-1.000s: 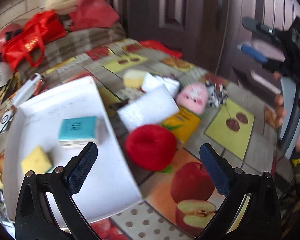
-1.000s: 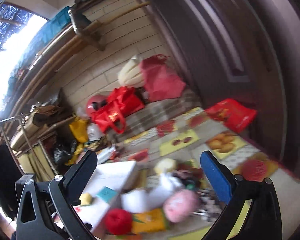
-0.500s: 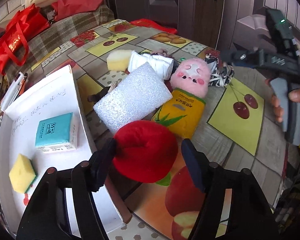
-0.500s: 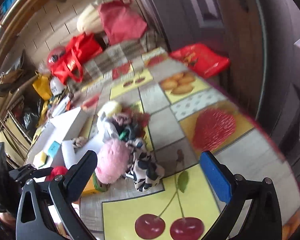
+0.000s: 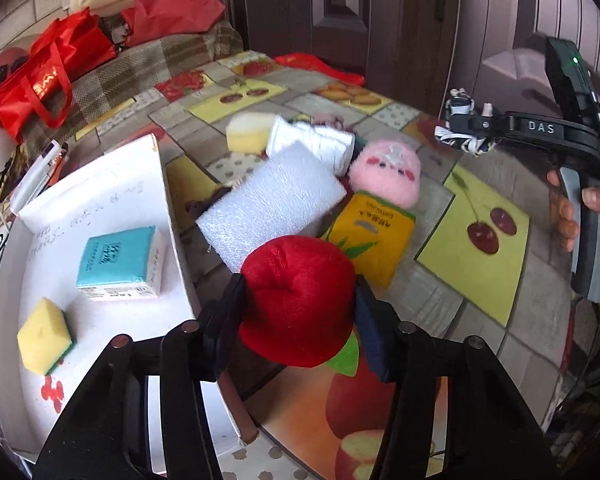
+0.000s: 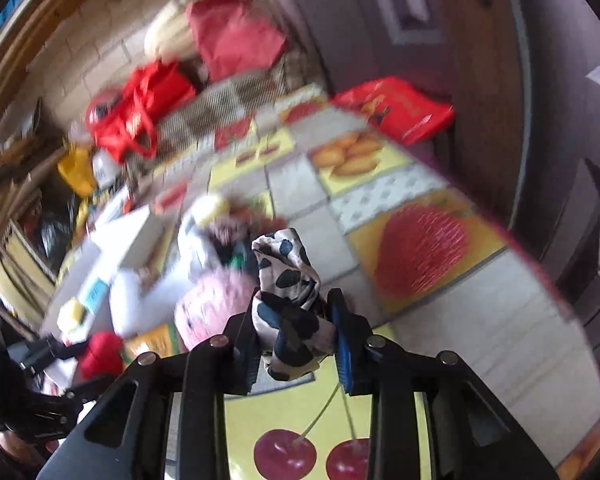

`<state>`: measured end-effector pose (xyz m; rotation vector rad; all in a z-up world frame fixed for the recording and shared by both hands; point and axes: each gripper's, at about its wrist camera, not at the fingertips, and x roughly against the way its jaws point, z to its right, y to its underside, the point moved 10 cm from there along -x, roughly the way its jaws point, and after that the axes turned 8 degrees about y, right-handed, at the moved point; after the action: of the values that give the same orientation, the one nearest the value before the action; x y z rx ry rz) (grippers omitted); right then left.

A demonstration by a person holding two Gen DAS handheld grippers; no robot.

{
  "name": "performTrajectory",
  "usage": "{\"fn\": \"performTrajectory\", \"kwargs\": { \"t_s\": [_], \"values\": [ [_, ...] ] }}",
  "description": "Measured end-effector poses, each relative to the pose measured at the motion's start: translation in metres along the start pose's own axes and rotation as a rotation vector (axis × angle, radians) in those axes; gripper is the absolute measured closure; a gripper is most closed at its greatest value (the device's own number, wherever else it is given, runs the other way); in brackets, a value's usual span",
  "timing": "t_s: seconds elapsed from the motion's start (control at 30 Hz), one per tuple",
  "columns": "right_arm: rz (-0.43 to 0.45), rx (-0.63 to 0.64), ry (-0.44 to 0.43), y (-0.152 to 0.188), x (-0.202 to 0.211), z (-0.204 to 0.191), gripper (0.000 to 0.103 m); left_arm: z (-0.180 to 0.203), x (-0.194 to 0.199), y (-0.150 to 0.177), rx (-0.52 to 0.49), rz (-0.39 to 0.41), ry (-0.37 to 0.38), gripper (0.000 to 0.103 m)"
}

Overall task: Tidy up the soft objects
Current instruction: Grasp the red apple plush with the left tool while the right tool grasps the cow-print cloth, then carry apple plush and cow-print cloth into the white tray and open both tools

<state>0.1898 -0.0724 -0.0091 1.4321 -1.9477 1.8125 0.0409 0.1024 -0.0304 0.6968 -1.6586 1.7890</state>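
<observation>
Red plush apple (image 5: 298, 300) sitting on the fruit-print tablecloth (image 5: 476, 276), pinched between the two pads of the left gripper (image 5: 300, 320), jaws just having been closing and now pressing into both sides. Lying just beside the white tray (image 5: 112, 196), at its right wall. Resting inside that tray: one teal tissue pack (image 5: 120, 262) and one yellow sponge (image 5: 44, 340), apart from each other. Crowding behind the apple, touching or overlapping: one white foam block (image 5: 272, 204), one yellow pouch (image 5: 370, 236), one pink plush face (image 5: 386, 176), one white rolled cloth (image 5: 312, 144) and a second yellow sponge (image 5: 248, 132).

Gripping one black-and-white spotted cloth (image 6: 290, 292) in the right gripper (image 6: 294, 336), jaws just having been closing, now clamped tight on the bunched fabric, lifted clear of the table in the left wrist view. Wrapping around its handle, one hand (image 5: 572, 216).

Lying beyond the table: two red bags (image 5: 40, 80).
</observation>
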Motion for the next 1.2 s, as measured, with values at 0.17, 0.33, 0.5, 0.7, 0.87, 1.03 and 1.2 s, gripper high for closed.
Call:
{"fn": "performTrajectory", "kwargs": {
  "t_s": [0.17,0.33,0.5,0.7,0.87,1.03,1.2],
  "values": [
    [0.13,-0.081,-0.085,-0.025,0.037,-0.008,0.073,0.007,0.035,-0.016,0.016,0.109,0.012,0.052],
    [0.253,-0.089,-0.168,-0.044,0.079,-0.029,0.073,0.016,0.076,-0.034,0.038,0.251,0.024,0.052],
    [0.329,-0.063,-0.211,-0.055,0.104,-0.051,0.073,0.008,0.116,-0.044,0.087,0.383,-0.008,0.052],
    [0.339,-0.012,-0.234,-0.054,0.11,-0.076,0.073,-0.016,0.142,-0.041,0.158,0.447,-0.04,0.052],
    [0.337,0.027,-0.257,-0.052,0.114,-0.094,0.073,-0.031,0.159,-0.035,0.195,0.481,-0.061,0.052],
    [0.335,0.066,-0.287,-0.051,0.117,-0.116,0.073,-0.045,0.168,-0.028,0.238,0.504,-0.075,0.052],
    [0.33,0.109,-0.316,-0.049,0.116,-0.14,0.073,-0.059,0.174,-0.021,0.275,0.514,-0.085,0.052]
  ]
}}
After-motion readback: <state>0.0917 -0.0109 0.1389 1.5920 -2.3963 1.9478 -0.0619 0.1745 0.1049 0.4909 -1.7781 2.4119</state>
